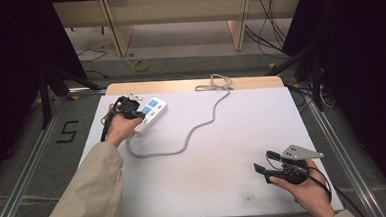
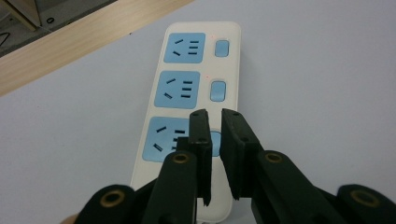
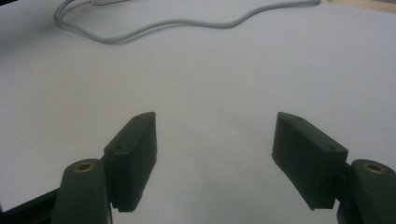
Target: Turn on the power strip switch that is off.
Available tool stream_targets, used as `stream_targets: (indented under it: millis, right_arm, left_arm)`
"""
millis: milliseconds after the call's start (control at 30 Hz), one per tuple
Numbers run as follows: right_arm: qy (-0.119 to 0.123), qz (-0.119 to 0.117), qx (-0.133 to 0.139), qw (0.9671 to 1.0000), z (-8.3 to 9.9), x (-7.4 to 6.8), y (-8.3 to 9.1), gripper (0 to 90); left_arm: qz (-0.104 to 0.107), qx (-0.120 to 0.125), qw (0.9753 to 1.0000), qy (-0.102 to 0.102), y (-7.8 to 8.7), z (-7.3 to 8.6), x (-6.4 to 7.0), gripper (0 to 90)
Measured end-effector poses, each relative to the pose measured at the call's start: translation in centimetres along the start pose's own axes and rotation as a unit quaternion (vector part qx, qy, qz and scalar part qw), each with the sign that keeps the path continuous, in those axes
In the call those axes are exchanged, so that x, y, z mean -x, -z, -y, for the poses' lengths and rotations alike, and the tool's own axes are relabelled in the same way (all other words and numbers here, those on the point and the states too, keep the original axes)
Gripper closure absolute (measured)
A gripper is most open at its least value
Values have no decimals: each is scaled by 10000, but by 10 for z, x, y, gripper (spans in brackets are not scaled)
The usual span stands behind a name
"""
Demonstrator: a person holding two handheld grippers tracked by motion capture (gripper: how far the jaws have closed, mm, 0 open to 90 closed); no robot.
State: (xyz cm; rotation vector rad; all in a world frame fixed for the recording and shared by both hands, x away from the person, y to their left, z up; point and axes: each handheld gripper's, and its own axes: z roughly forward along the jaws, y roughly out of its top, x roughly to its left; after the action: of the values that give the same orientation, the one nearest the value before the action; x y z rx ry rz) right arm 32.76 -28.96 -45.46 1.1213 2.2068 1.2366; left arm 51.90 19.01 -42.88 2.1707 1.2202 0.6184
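Left gripper (image 2: 215,116), jaws nearly clenched, hovers over the power strip (image 2: 187,116)'s nearest switch (image 2: 215,142); off-centre, it skids off. Right gripper (image 3: 215,140) idles, released.

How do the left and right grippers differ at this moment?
The left gripper has its fingers nearly together over the power strip, by its nearest switch; the right gripper has its fingers spread wide above bare table, holding nothing. The left is at the far left of the table, the right near the front right corner. Both have black fingers.
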Motion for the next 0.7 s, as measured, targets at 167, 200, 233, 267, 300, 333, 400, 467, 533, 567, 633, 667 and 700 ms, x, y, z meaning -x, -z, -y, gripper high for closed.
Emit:
stream_targets:
  millis: [167, 200, 233, 267, 300, 333, 400, 467, 533, 567, 633, 667, 700]
  right_arm:
    - [3, 0, 9, 10000, 0, 0, 0, 312]
    - [1, 3, 10, 10000, 0, 0, 0, 313]
    - [1, -3, 6, 10000, 0, 0, 0, 312]
    - [4, -6, 5, 10000, 0, 1, 0, 312]
    - [-2, -9, 3, 10000, 0, 0, 0, 313]
    - [-4, -11, 2, 10000, 0, 0, 0, 313]
    - [-3, -15, 1, 10000, 0, 0, 0, 313]
    - [-1, -16, -3, 10000, 0, 0, 0, 312]
    - [-3, -14, -2, 10000, 0, 0, 0, 312]
    - [-4, -11, -9, 10000, 0, 0, 0, 312]
    - [-8, -10, -12, 10000, 0, 0, 0, 312]
    - [-10, -9, -11, 10000, 0, 0, 0, 312]
    - [-10, -11, -3, 10000, 0, 0, 0, 312]
  left_arm:
    - [82, 51, 9999, 50, 5, 2, 3, 775]
    - [119, 92, 9999, 75, 7, 2, 3, 767]
    - [150, 138, 9997, 94, 9, 3, 4, 756]
    - [196, 188, 9995, 132, 11, 4, 5, 746]
    - [241, 200, 9994, 146, 13, 5, 6, 735]
    - [278, 209, 9993, 142, 14, 6, 7, 724]
    - [325, 258, 9991, 117, 17, 8, 9, 696]
    - [417, 311, 9986, 127, 20, 9, 11, 668]
    - [498, 401, 9979, 128, 24, 9, 13, 645]
    - [536, 426, 9976, 128, 26, 9, 13, 641]
    - [565, 467, 9972, 141, 29, 9, 15, 622]
    - [592, 466, 9971, 122, 30, 9, 17, 604]
    - [657, 445, 9968, 103, 31, 9, 18, 583]
